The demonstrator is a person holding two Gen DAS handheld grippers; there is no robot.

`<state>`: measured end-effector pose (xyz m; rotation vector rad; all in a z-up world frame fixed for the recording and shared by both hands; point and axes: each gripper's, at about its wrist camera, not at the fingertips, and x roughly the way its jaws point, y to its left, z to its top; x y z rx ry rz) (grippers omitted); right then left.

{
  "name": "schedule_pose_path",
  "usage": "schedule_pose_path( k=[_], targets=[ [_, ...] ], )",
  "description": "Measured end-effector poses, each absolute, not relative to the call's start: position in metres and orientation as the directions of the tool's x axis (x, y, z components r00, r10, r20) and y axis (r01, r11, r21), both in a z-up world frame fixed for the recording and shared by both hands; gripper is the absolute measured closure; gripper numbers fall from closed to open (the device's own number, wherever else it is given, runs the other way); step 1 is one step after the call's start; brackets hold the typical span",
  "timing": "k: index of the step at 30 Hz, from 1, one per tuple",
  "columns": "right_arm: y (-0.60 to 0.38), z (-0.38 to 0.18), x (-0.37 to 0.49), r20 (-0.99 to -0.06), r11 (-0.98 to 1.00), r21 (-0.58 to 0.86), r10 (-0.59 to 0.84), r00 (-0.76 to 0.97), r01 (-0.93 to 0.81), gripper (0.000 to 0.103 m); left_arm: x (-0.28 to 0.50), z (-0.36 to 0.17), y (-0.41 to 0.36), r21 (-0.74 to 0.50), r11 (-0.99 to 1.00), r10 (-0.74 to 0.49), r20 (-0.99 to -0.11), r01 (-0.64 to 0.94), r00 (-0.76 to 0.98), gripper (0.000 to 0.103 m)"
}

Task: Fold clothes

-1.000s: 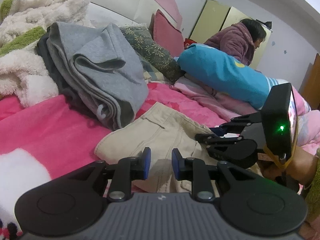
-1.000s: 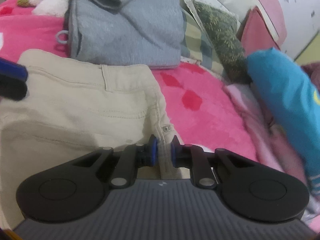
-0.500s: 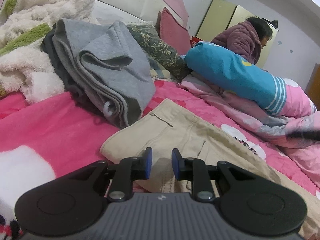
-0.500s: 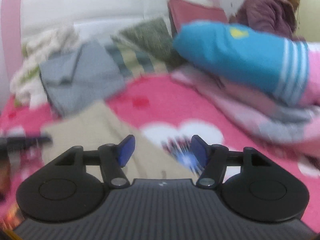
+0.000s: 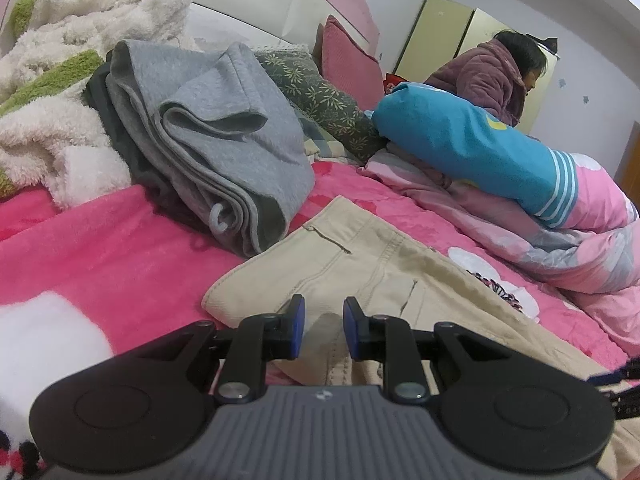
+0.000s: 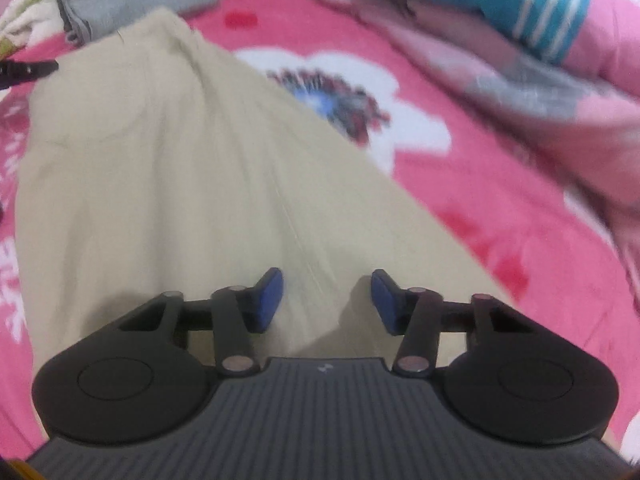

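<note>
One pair of beige trousers [image 5: 360, 264] is spread flat on the pink blanket [image 5: 100, 256], waistband toward the headboard and legs running back toward the cameras; the waistband end is seen just in front of and below the left gripper [image 5: 323, 330], whose two blue pads [image 5: 298, 320] stand a narrow gap apart with cloth showing in the gap, though whether the pads press on that cloth cannot be told; the leg part of the trousers [image 6: 168, 184] is seen under the right gripper [image 6: 326, 300], whose jaws are parted widely and have just been closing, with nothing caught between them and the cloth lying loose beneath; this view is blurred. Two grippers are counted in all, each with two fingers. One folded grey garment [image 5: 224, 136] is laid just beyond the waistband, close to it, with a darker piece partly tucked under it; one fluffy white and green blanket [image 5: 60, 92] is heaped to its left. Two cushions are propped at the headboard, one green patterned [image 5: 324, 100], one pink [image 5: 348, 60]. One rolled quilt in blue and pink [image 5: 500, 156] is stretched along the far right side of the bed; one person in a purple padded jacket [image 5: 488, 80] is seen behind it.
</note>
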<state>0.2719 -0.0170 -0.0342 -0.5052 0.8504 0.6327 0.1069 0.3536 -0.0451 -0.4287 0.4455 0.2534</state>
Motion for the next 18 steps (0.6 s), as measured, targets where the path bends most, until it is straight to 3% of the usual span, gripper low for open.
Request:
schedule_pose_path(
  k=[2,4,7,18],
  targets=[
    [-0.022,-0.037,0.266,-0.807,0.721,-0.139,0.315,0.499,-0.679,0.067,0.107,-0.045,0.354,-0.342,0.881,0.144,-0.466,-0.328,0.873,0.081],
    [-0.017,-0.039,0.260,-0.801,0.712,-0.170,0.303,0.516,-0.681,0.087,0.108,-0.045,0.354,-0.339,0.881,0.146,-0.466,-0.329,0.873,0.080],
    [-0.007,-0.033,0.248,-0.781,0.687,-0.266,0.258,0.569,-0.676,0.098,0.107,-0.045,0.352,-0.333,0.883,0.151,-0.466,-0.331,0.872,0.080],
    [0.004,0.004,0.264,-0.632,0.662,-0.527,0.114,0.767,-0.533,0.099,0.107,-0.045,0.354,-0.332,0.883,0.151,-0.469,-0.332,0.871,0.082]
  ],
)
